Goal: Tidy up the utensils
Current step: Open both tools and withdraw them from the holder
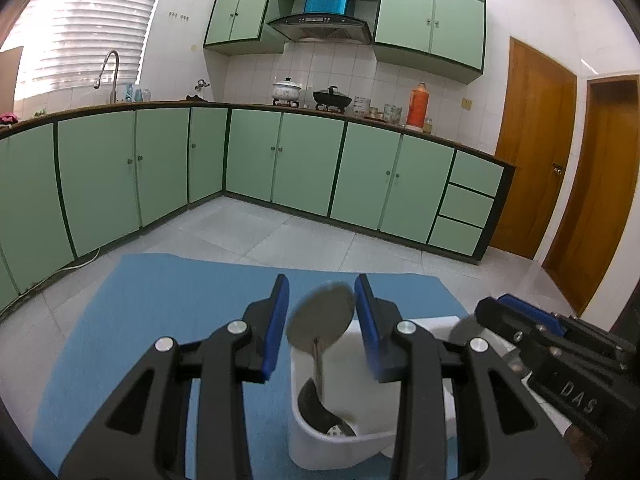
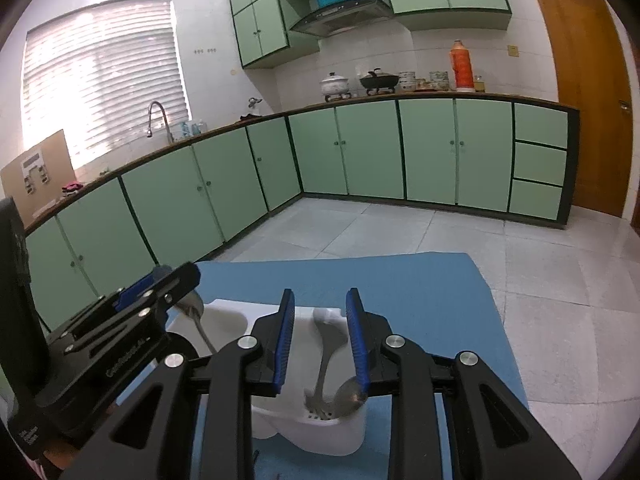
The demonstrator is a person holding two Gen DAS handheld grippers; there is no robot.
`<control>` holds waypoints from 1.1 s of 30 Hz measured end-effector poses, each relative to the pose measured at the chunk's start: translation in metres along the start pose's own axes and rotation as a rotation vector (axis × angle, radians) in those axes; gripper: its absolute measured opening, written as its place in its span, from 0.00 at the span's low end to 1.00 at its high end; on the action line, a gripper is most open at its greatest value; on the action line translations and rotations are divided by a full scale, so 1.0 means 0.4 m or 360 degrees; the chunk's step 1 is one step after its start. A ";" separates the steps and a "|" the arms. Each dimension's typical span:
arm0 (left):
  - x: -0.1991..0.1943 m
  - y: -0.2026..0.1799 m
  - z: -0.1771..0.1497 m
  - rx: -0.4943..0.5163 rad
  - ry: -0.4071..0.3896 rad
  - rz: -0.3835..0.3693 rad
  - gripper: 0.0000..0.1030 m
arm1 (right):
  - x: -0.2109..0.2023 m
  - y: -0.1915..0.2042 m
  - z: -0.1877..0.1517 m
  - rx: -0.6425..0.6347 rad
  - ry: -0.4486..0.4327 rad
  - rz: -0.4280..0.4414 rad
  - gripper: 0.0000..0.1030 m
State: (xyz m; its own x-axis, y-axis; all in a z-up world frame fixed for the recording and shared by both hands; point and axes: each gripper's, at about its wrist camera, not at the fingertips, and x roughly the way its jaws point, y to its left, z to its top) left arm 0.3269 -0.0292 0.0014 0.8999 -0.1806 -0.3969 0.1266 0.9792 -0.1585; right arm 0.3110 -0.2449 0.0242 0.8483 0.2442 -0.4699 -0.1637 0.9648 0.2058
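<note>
My left fingers (image 1: 322, 320) are spread apart, gripping nothing, straddling the round head of a ladle (image 1: 321, 318) that stands handle-down in the white utensil holder (image 1: 340, 436); the pads do not appear to touch it. My right fingers (image 2: 320, 334) are likewise released, parted over the holder's other compartment (image 2: 340, 420), where a spoon (image 2: 352, 394) and a longer-handled utensil (image 2: 326, 354) lean, heads up, against the wall. Judgement: utensils stand upright so the drain holes at the bottom take the handles and the heads stay reachable; both grippers hover because the pieces look already set. The ladle head is blurred, possibly settling. The holder sits on a blue mat (image 1: 168, 320) on the worktop, toward my near right part of it. Room: open mat ahead and to the left; my two grippers are near each other, so lift straight up before swinging sideways. The mat's far edge drops to floor tile (image 1: 320, 240).
</note>
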 end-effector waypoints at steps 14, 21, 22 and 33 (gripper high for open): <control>-0.110 0.021 0.001 -0.0032 -0.0118 0.0034 0.74 | -0.093 -0.052 -0.016 0.0064 -0.0121 -0.0131 0.67; -0.191 0.029 -0.033 0.0006 -0.0146 0.0071 0.87 | -0.165 -0.058 -0.064 0.0058 -0.0150 -0.0164 0.82; -0.201 0.029 -0.039 0.0010 -0.0148 0.0073 0.87 | -0.172 -0.056 -0.069 0.0051 -0.0149 -0.0163 0.84; -0.305 0.030 -0.125 0.0049 -0.0101 0.0058 0.94 | -0.261 -0.013 -0.152 -0.0022 -0.0151 -0.0172 0.93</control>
State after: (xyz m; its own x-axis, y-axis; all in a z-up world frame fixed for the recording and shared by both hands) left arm 0.1978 0.0001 0.0027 0.9288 -0.1397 -0.3433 0.1054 0.9876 -0.1166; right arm 0.1925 -0.2695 0.0200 0.9049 0.1292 -0.4054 -0.0753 0.9864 0.1462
